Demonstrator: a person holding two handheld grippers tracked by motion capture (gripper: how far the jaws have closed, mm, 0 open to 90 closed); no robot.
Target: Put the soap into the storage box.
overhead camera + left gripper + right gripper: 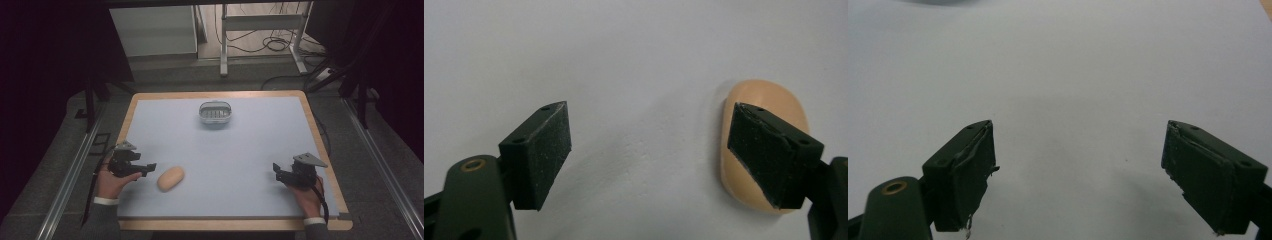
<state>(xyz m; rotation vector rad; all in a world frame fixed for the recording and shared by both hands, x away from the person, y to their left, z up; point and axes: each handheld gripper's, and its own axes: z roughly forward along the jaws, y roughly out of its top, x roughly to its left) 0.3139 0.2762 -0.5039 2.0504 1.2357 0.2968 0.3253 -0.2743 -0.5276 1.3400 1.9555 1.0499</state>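
Observation:
A tan, oval bread-like object (170, 178) lies on the pale blue mat near the front left. My left gripper (148, 168) sits just left of it, held in a hand, jaws open and empty. In the left gripper view the tan object (764, 102) lies behind the right jaw, outside the gap, and my left gripper (649, 150) has bare mat between its pads. My right gripper (276, 171) rests at the front right, open with nothing in it; in its own view my right gripper (1078, 165) looks over bare mat.
A small clear oval container (215, 113) with a ribbed inside stands at the back middle of the mat. The table (320, 145) has a wooden rim. Metal rails run along both sides, and a desk frame with cables stands beyond the far edge.

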